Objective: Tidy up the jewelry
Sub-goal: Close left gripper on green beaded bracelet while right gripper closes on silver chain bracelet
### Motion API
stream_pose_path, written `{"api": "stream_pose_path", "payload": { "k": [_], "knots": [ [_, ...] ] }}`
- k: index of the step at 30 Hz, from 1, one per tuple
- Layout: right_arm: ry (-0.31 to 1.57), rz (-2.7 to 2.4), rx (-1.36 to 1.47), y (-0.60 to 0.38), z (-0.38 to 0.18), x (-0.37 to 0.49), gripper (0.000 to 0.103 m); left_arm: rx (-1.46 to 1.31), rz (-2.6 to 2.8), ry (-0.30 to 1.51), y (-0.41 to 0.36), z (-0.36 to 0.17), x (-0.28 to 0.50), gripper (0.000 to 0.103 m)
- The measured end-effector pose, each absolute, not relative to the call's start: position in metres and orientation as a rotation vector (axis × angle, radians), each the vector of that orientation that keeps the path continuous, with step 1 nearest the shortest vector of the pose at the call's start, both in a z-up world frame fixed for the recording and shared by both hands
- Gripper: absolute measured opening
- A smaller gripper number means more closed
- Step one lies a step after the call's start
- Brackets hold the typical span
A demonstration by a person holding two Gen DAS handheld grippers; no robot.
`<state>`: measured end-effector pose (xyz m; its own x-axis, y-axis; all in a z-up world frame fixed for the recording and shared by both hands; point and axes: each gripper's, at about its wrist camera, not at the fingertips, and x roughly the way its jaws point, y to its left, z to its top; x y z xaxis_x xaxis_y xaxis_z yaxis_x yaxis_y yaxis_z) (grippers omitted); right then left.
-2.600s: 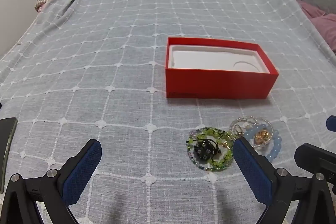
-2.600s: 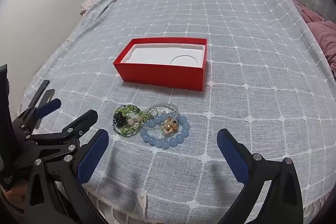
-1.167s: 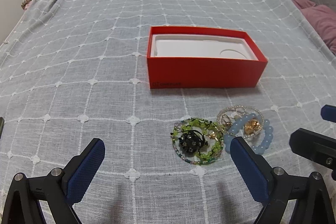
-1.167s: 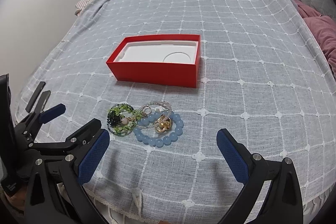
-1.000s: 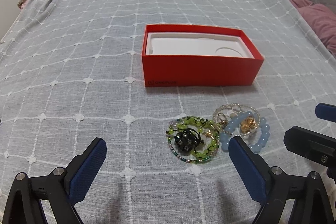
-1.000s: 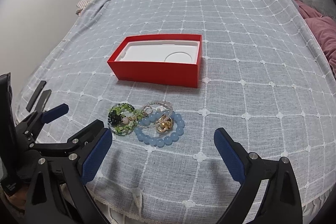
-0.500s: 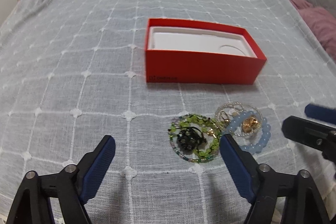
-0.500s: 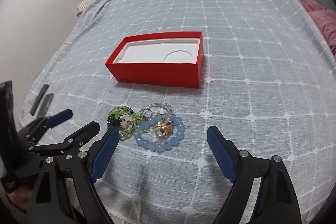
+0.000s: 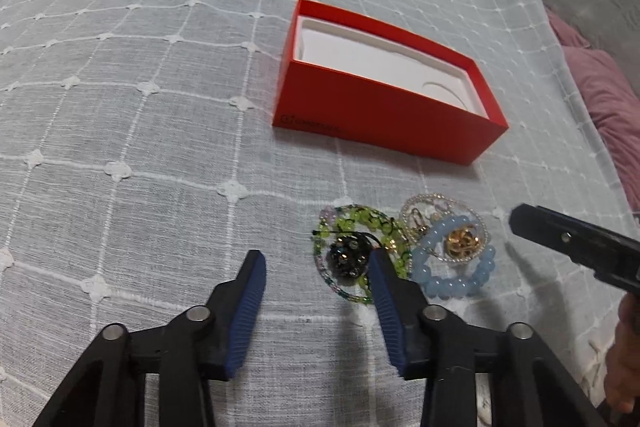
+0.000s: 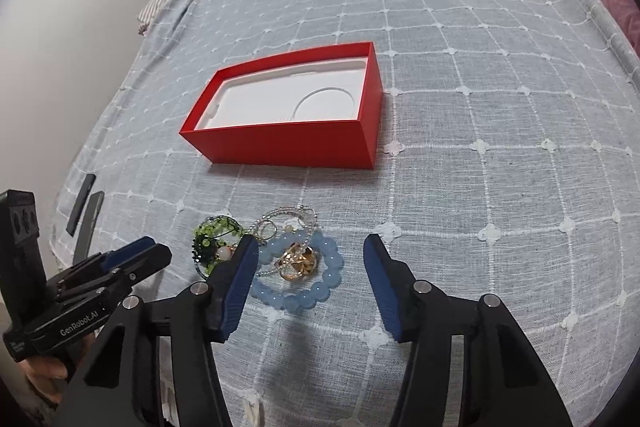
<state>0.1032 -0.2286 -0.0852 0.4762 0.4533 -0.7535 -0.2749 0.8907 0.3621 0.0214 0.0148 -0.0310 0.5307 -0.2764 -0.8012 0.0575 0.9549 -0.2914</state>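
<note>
A pile of jewelry lies on the bedspread: a green bead bracelet (image 9: 360, 223) with a dark beaded ball (image 9: 347, 258), a pale blue bead bracelet (image 9: 456, 283), a thin clear bead ring (image 9: 444, 201) and a gold piece (image 9: 462, 241). They also show in the right wrist view: the green bracelet (image 10: 216, 231), the blue bracelet (image 10: 316, 291), the gold piece (image 10: 300, 263). An open red box (image 9: 384, 107) with a white insert stands beyond, also in the right wrist view (image 10: 288, 141). My left gripper (image 9: 316, 267) is open, just left of the green bracelet. My right gripper (image 10: 308, 251) is open, over the blue bracelet.
The grey checked bedspread (image 10: 500, 147) covers the whole bed. Pink pillows (image 9: 608, 107) lie at the right edge. Two dark flat items (image 10: 86, 215) lie near the bed's left edge. A wall stands left of the bed.
Both grippers have moved forward and lower toward the jewelry pile, and their jaws have narrowed. The left gripper has turned to the right. The jewelry and box have not moved.
</note>
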Motion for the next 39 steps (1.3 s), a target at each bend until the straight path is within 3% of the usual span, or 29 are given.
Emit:
{"api": "stream_pose_path", "payload": {
  "k": [3, 8, 13, 18, 22, 39],
  "knots": [
    [1.002, 0.464, 0.229, -0.229, -0.089, 0.11, 0.05, -0.232, -0.226, 1.014, 0.01, -0.033, 0.02, 0.033],
    [1.06, 0.504, 0.313, -0.228, -0.097, 0.129, 0.036, -0.227, -0.223, 1.028, 0.011, -0.035, 0.02, 0.03],
    [1.107, 0.498, 0.31, -0.225, -0.107, 0.143, 0.032, -0.299, -0.209, 1.031, 0.028, -0.034, 0.024, 0.03],
    [1.157, 0.512, 0.3, -0.219, -0.118, 0.149, 0.022, -0.353, -0.208, 1.03, 0.038, -0.035, 0.027, 0.025],
    [1.146, 0.526, 0.263, -0.211, -0.117, 0.147, 0.008, -0.406, -0.223, 1.028, 0.044, -0.036, 0.03, 0.024],
    [0.919, 0.582, 0.192, -0.218, -0.066, 0.116, 0.008, -0.389, -0.269, 1.142, 0.022, -0.062, 0.041, 0.023]
  ]
}}
